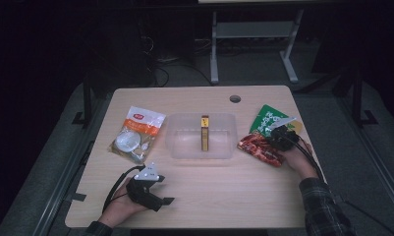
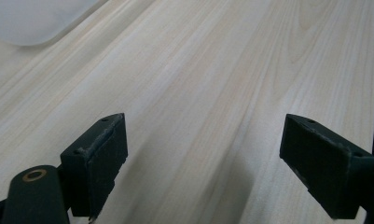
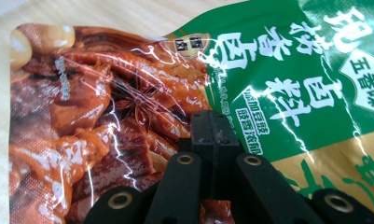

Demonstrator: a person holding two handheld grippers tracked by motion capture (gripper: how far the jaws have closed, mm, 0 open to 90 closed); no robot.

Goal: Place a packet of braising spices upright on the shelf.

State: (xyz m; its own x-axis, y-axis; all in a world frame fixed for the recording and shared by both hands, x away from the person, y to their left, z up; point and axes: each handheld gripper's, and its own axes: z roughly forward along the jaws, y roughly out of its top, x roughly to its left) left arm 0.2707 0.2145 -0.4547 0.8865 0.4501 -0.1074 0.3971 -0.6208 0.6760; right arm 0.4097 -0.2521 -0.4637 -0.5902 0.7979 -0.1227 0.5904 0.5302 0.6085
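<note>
A snack packet (image 1: 260, 146) printed green and red lies at the table's right side, and its glossy film (image 3: 128, 107) lies close under the right gripper's camera. My right gripper (image 1: 275, 138) (image 3: 216, 133) points down onto it, jaws closed together, tips pinching the film where the green print meets the red. A clear plastic bin (image 1: 180, 142) stands mid-table with a narrow yellow-brown box (image 1: 205, 132) upright inside. My left gripper (image 1: 161, 198) (image 2: 203, 163) rests low over bare wood at the front left, jaws wide apart with nothing between them.
An orange and white packet (image 1: 137, 133) lies left of the bin. A corner of the bin (image 2: 31, 18) sits at the far left of the left gripper view. The table has a round cable hole (image 1: 235, 99) near its far edge. Table legs stand on the floor beyond.
</note>
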